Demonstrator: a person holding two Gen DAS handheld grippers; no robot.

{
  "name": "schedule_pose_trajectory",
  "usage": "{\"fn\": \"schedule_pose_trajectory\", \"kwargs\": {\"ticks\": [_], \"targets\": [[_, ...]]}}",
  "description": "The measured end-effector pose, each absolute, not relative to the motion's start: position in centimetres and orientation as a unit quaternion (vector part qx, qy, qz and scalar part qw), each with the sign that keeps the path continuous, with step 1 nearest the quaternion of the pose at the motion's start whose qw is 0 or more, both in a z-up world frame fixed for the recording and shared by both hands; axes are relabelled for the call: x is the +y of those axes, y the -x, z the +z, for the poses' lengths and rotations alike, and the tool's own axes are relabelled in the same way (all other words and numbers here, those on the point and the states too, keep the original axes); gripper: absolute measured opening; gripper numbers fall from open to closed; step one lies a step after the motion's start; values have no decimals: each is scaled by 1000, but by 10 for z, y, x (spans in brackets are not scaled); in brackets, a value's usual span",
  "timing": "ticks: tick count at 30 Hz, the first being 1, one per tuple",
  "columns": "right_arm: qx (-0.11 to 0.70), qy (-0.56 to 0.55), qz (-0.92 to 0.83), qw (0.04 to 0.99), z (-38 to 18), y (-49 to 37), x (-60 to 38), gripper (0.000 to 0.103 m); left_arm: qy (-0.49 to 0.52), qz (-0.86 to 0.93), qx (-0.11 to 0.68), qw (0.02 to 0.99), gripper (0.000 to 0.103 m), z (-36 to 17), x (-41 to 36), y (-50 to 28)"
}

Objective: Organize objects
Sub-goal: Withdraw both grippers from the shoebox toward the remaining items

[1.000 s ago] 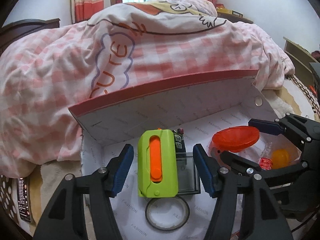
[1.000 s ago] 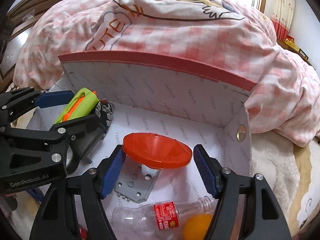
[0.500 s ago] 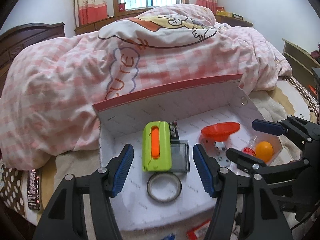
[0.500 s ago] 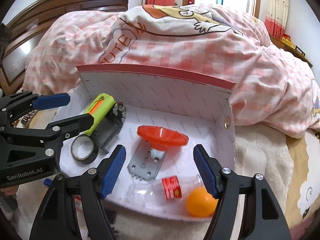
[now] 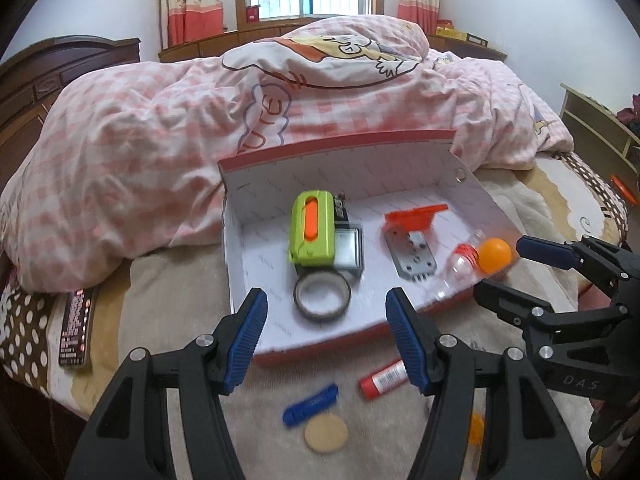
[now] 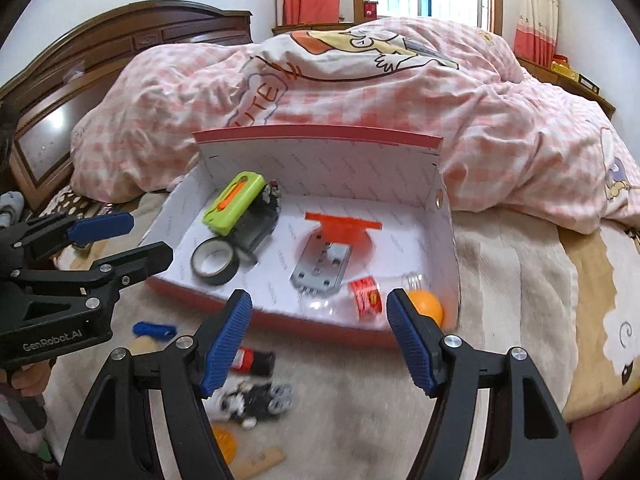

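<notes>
A white box with a red rim (image 5: 340,168) lies open on the bed. It holds a green-and-orange toy (image 5: 312,230), a tape ring (image 5: 322,296), an orange funnel (image 5: 416,214), a grey metal plate (image 5: 414,256), a clear bottle (image 5: 464,258) and an orange ball (image 5: 495,254). My left gripper (image 5: 325,320) hangs open and empty above the box's near edge. My right gripper (image 6: 319,312) is also open and empty, over the near right corner (image 6: 452,240). On the blanket in front lie a red tube (image 5: 382,378), a blue piece (image 5: 310,400) and a tan disc (image 5: 326,434).
A pink checked duvet (image 5: 160,140) is piled behind the box. A dark flat remote-like item (image 5: 76,328) lies at the left. Near the right gripper sit a black-and-white toy car (image 6: 256,402), an orange disc (image 6: 224,444) and a wooden ruler (image 6: 260,460). A wooden headboard (image 6: 100,60) stands at the left.
Both grippers have drawn back and upward, away from the box, still open and empty. The box looks smaller, and the loose items on the blanket in front have come into view.
</notes>
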State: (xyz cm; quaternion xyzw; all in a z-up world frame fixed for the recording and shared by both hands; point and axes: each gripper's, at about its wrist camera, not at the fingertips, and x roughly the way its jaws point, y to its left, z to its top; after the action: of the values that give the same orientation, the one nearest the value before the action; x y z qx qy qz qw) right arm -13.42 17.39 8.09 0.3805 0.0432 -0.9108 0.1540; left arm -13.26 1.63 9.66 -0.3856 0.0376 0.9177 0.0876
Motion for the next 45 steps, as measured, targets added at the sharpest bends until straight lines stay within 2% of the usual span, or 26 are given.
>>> {"fn": "schedule_pose_trajectory", "kwargs": {"ticks": [15,26,45], "targets": [[1,-390,-906,166,49,75,174,72,406,910,2,86,62,57,1,63],[41,-405,-897,173,28,75,153,72,441,895,-26,63,62,24,-7,65],[13,-442,-878,186,14,95,150,73,437,898,-40,45,62,12,-9,74]]}}
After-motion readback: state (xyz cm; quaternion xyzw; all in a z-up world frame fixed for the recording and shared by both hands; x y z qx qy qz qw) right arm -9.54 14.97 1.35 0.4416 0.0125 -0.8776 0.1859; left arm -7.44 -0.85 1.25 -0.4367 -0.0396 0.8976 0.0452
